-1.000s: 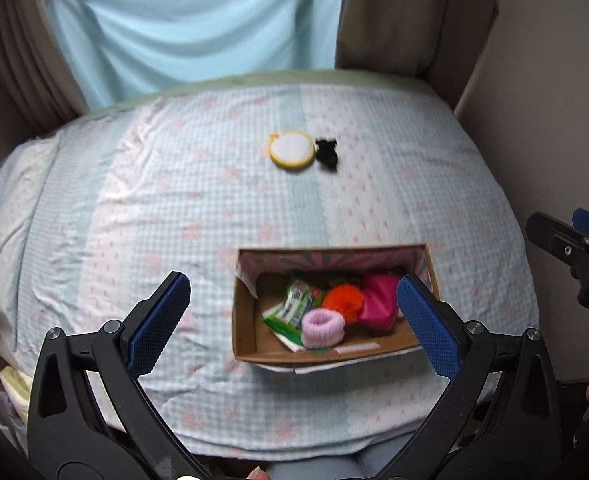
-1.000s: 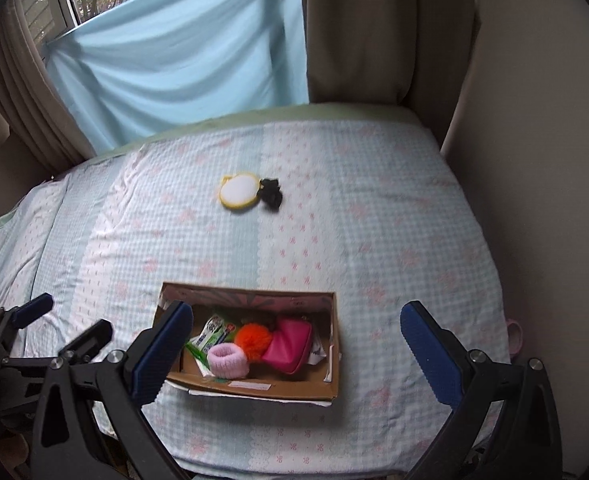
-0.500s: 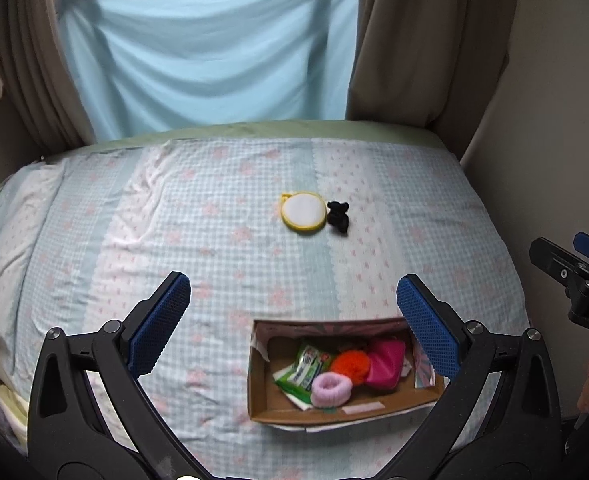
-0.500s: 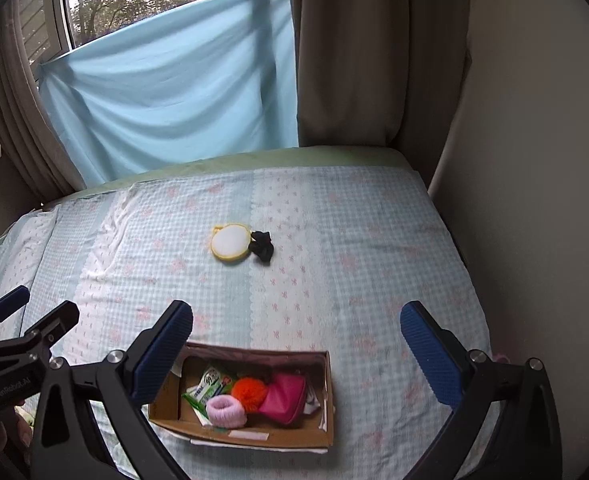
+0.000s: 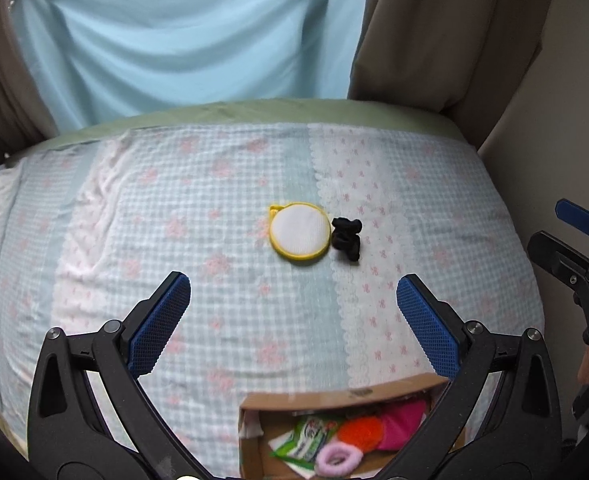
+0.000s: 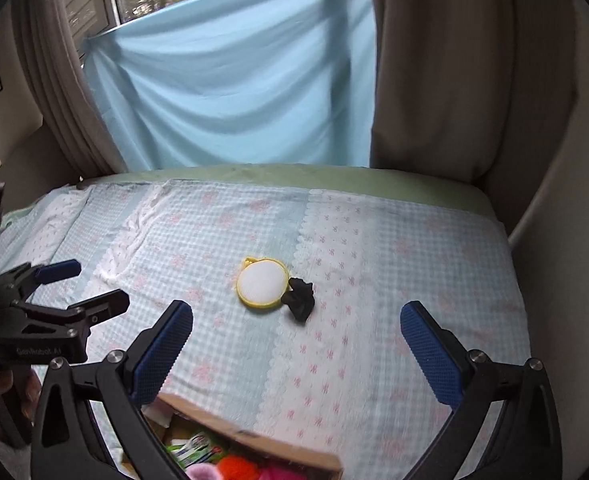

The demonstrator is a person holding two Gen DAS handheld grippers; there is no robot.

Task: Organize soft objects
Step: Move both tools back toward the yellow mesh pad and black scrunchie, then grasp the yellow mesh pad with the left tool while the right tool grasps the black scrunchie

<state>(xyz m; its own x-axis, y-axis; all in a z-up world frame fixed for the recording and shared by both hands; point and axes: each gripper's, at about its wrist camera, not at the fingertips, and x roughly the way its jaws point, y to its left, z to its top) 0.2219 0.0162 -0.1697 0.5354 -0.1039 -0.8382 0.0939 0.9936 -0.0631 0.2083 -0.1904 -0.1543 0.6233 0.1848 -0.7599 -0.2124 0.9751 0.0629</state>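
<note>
A round white pad with a yellow rim and a small black soft object lie side by side mid-bed; both also show in the right wrist view, the pad and the black object. A cardboard box near the front edge holds a pink scrunchie, an orange puff, a magenta item and a green packet. My left gripper is open and empty above the bed, short of the pad. My right gripper is open and empty too.
The bed has a blue-checked sheet with pink flowers. A light blue cloth and brown curtains hang behind. A wall runs along the bed's right side. The box rim sits under my right gripper.
Both grippers have moved forward over the bed toward the pad and black object. The box has slid to the bottom of both views. Both stay open.
</note>
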